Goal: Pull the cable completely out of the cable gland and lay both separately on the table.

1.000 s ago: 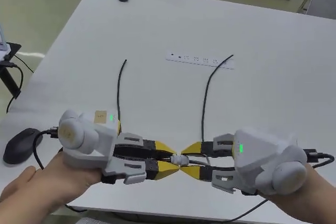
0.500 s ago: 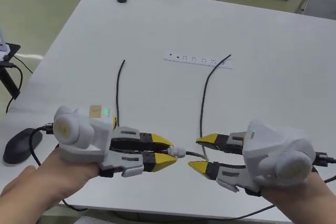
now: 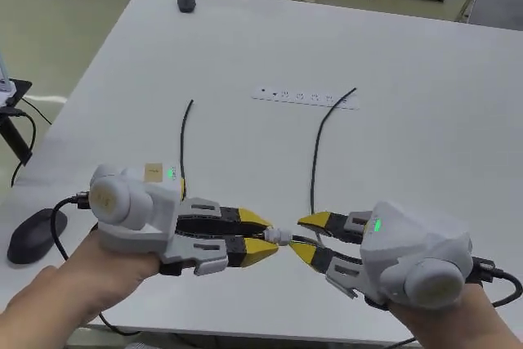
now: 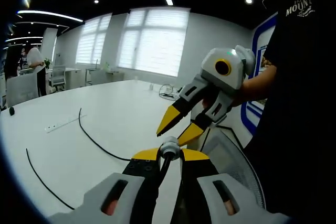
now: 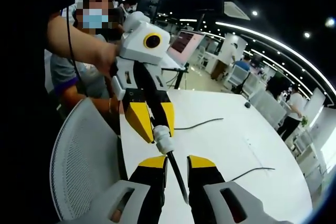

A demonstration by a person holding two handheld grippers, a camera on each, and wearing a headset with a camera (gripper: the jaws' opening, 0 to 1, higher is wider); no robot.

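Note:
My left gripper [image 3: 274,236] is at the table's near edge, shut on the small white cable gland [image 3: 282,237], which sticks out past its yellow tips. A thin black cable [image 3: 301,241] leaves the gland toward my right gripper [image 3: 304,236], which faces the left one with its jaws open on either side of the cable, not touching it. In the right gripper view the gland [image 5: 163,139] sits just beyond my open right gripper [image 5: 178,161], and the cable [image 5: 178,179] runs down between the jaws. In the left gripper view the gland [image 4: 169,148] is pinched at the tips.
Two loose black cables [image 3: 183,149] [image 3: 317,153] lie on the white table [image 3: 409,136], with a white power strip [image 3: 304,97] behind them. A dark mouse [image 3: 33,234] sits at the near left and a small dark object [image 3: 186,2] far back. A mesh chair [image 5: 84,166] stands below the table edge.
A second ago my right gripper's tips met the left's at the gland. It has since opened and drawn slightly back. My left gripper kept its hold on the gland.

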